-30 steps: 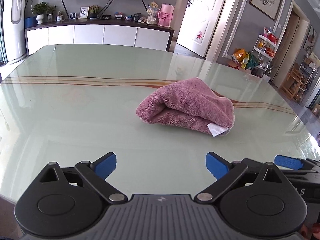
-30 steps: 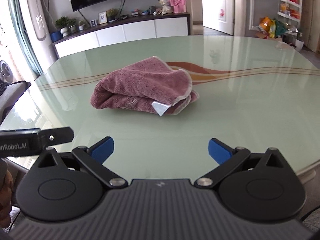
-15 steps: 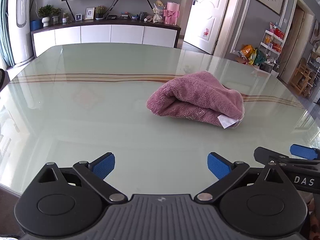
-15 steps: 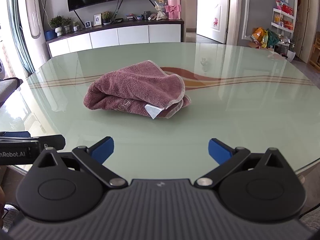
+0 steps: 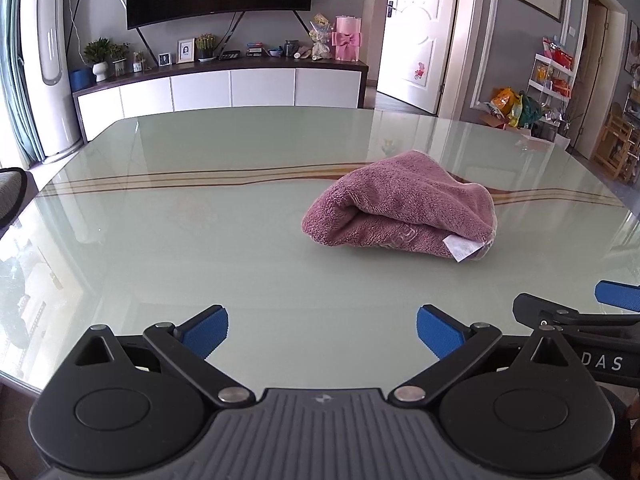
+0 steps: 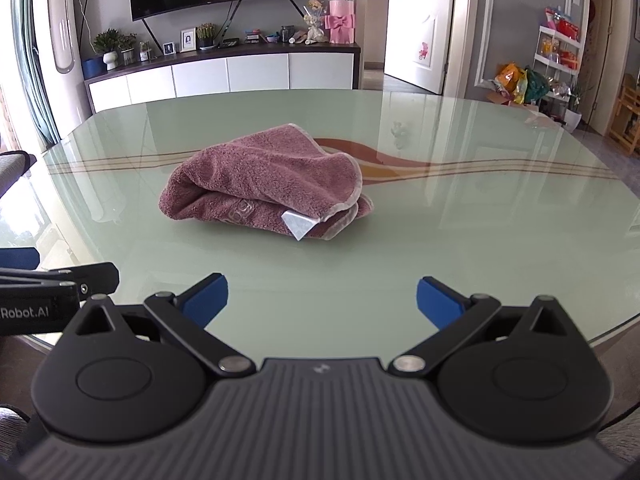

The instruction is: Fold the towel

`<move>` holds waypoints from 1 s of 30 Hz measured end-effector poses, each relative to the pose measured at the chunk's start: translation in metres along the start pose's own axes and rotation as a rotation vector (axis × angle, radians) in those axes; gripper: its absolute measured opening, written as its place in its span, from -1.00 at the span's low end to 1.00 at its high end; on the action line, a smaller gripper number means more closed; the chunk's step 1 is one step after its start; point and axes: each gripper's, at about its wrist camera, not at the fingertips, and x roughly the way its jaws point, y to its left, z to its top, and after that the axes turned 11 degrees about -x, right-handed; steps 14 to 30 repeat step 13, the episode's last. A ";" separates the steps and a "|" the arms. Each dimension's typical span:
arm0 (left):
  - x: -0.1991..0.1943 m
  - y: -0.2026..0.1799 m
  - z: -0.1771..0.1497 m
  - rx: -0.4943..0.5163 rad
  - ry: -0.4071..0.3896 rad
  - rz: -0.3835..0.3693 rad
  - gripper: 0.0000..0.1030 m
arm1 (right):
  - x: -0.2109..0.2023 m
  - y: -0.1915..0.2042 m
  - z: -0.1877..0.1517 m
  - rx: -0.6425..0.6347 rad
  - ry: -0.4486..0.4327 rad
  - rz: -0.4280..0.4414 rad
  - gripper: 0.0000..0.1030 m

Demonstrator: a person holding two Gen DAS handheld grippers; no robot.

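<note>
— Towel (image 6: 260, 184) position?

— Out on the glass table (image 6: 460, 248), ahead of both my tools and clear of them. It lies doubled over in a soft, puffy bundle: rounded fold toward my left, pale-trimmed edges stacked toward my right, a white label (image 6: 299, 225) poking out at the near corner. Whether this bundle counts as the finished fold or as a rough heap to be tidied, I can't judge from one look — it fits either.

— Grippers?

— Left gripper (image 5: 322, 332) spread wide, nothing between the blue pads. Right gripper (image 6: 322, 298) the same: released, empty, low over the near edge of the table. Each shows at the margin of the other's view, so they sit side by side.

— How would it handle?

— Thick plush, light, limp. It would sag from any single pinch, and the layers would likely slide apart. Glass is slick, so the bundle would probably skate if pushed rather than pinched.

— Where to take hold?

— At the trimmed edges by the label, if at all; the hem is the firmest part. One tool per corner, pinching through all layers. The rounded fold offers nothing to bite.
</note>
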 end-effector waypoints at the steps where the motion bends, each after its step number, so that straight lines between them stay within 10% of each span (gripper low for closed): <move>1: 0.000 0.000 0.000 0.002 -0.004 0.010 0.97 | 0.000 0.000 0.000 -0.001 0.000 -0.002 1.00; 30: -0.007 0.004 0.003 -0.031 -0.013 0.018 0.97 | -0.001 0.000 0.000 -0.002 -0.004 -0.005 1.00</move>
